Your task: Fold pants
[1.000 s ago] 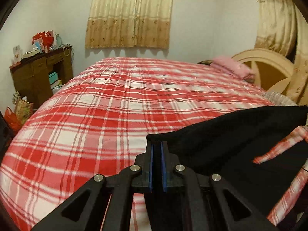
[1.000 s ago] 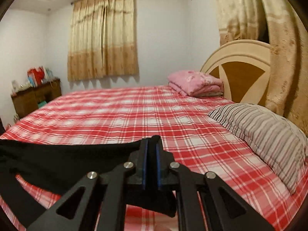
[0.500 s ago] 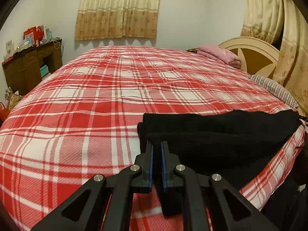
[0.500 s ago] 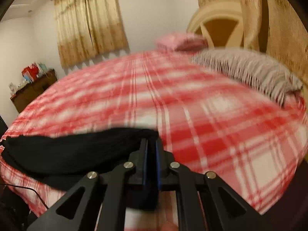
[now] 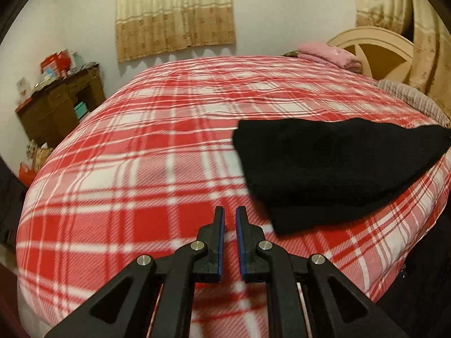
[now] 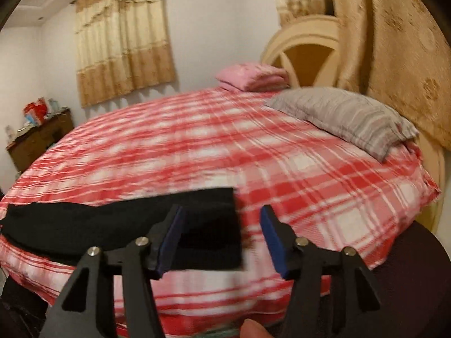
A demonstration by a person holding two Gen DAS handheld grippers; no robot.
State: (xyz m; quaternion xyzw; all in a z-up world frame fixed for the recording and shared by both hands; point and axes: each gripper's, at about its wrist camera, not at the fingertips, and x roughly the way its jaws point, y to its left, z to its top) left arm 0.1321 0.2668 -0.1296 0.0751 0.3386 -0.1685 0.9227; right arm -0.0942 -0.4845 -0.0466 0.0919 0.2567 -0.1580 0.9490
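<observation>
The black pants (image 5: 332,169) lie folded in a flat bundle on the red plaid bed, near its front edge. In the left wrist view they are to the right of my left gripper (image 5: 230,214), which holds nothing; its jaws stand a narrow gap apart, clear of the cloth. In the right wrist view the pants (image 6: 118,222) stretch leftward from my right gripper (image 6: 222,214), which is open wide; the bundle's right end lies between and behind the fingers, held by neither.
The red plaid bed (image 5: 169,146) fills both views. A grey striped pillow (image 6: 344,118) and folded pink bedding (image 6: 253,79) lie by the headboard (image 6: 304,53). A wooden cabinet (image 5: 59,104) stands at the far left. Curtains hang behind.
Both grippers have let go of the pants, which dropped onto the bed in a folded bundle. The right gripper opened wide; the left opened slightly and pulled back to the left.
</observation>
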